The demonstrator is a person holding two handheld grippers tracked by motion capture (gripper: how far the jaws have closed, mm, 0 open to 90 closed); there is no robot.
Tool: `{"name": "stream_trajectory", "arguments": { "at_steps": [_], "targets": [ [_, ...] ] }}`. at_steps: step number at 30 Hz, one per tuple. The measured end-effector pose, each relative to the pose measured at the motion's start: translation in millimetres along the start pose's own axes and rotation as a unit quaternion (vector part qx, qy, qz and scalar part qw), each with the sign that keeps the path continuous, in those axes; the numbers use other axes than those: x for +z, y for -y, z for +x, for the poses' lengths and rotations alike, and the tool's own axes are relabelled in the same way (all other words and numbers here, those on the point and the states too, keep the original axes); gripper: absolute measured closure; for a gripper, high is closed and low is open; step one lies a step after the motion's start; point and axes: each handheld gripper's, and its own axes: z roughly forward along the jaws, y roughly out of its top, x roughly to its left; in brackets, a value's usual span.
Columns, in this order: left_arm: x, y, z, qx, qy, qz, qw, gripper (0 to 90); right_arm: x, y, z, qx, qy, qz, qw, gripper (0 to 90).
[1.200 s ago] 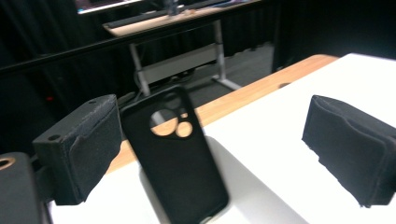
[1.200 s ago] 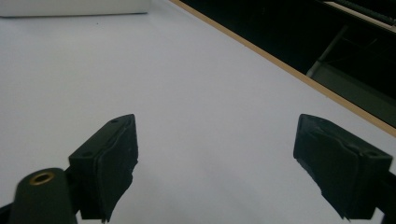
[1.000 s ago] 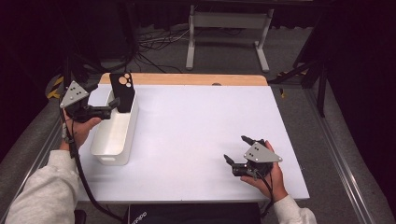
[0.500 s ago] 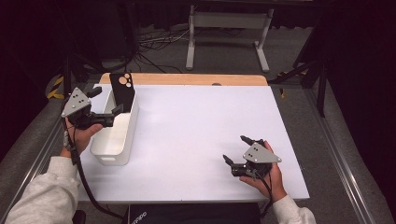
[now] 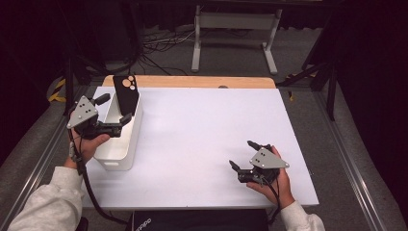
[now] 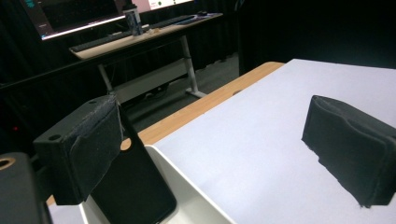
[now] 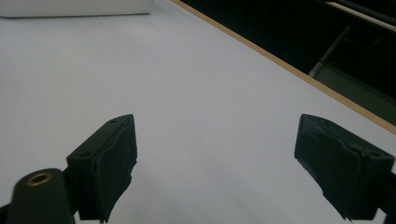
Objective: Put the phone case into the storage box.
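- Black padded jaws on the left gripper (image 5: 114, 109) are sitting spread wide, nothing pinched between them. In the left gripper view one jaw is hanging right in front of the phone case (image 6: 133, 186) and the other is out over the white table (image 6: 261, 154), well apart from it.
- That phone case (image 5: 126, 92) is black with round camera cutouts near the top, and it's standing on end inside the white bin (image 5: 126, 144), tilting back against the bin's far end. Can't tell if the near jaw is actually touching it or just beside it.
- The bin is sitting at the left edge of the table (image 5: 202, 130), long side running away from the person.
- Left hand (image 5: 89, 144) is wrapping the gripper from underneath, just outside the bin's left wall, grey plate tilting up and left, grey sleeve (image 5: 48, 202) coming in from the bottom left corner with the cable looping down along it.
- Right gripper (image 5: 243, 155) is also gaping open, jaws spread over bare table and holding nothing; same story in the right gripper view (image 7: 215, 163).
- Right hand (image 5: 274, 178) is resting low near the front right of the table, cupping the gripper from below with the jaws pointing left and a bit away, well apart from the bin.
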Motion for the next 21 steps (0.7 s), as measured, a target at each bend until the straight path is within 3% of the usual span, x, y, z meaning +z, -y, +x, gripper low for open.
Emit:
{"name": "stream_trajectory", "arguments": {
  "at_steps": [21],
  "targets": [
    [-8.7, -1.8, -25.9, 0.002, 0.022, -0.009, 0.9997, 5.7, -1.6, 0.0, 1.3, -0.002, 0.001, 0.001, 1.0000, 14.0]
  ]
}}
